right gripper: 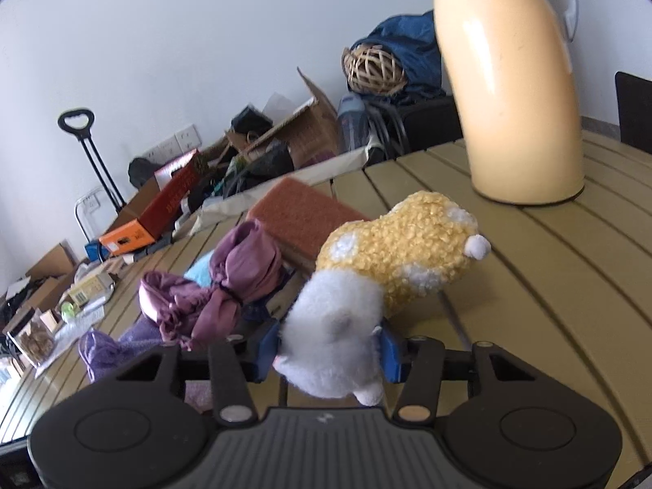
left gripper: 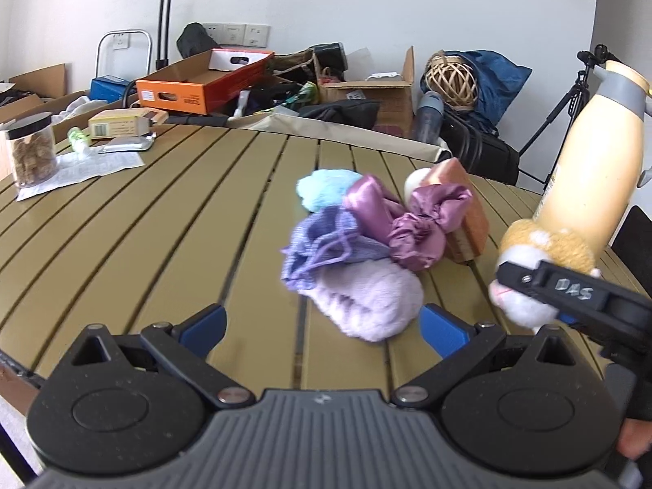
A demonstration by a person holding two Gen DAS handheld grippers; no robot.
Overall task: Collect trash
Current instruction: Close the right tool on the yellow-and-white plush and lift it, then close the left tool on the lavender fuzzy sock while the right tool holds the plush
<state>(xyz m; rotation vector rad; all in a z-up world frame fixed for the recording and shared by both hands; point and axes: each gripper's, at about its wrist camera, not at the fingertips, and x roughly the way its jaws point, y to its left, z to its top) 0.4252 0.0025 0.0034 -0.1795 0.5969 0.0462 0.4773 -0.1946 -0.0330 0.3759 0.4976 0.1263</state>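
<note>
A yellow and white plush toy (right gripper: 407, 244) lies on the slatted table (right gripper: 570, 285). My right gripper (right gripper: 328, 348) is shut on its white end, with a blue pad pressed in on each side. In the left wrist view the same plush toy (left gripper: 542, 244) sits at the right, under a black finger (left gripper: 570, 291) of that gripper. My left gripper (left gripper: 326, 324) stands open just short of a heap of soft things: a pale lilac fluffy sock (left gripper: 366, 297), a purple knitted pouch (left gripper: 326, 244), a mauve satin cloth (left gripper: 419, 220) and a light blue fluffy piece (left gripper: 326, 189).
An orange-brown block (left gripper: 468, 220) leans behind the heap. A tall cream flask (right gripper: 509, 81) stands on the table past the plush. At the far left are a snack jar (left gripper: 32, 150), a printed sheet (left gripper: 81, 167) and a yellow carton (left gripper: 122, 122). Boxes and bags crowd the floor beyond.
</note>
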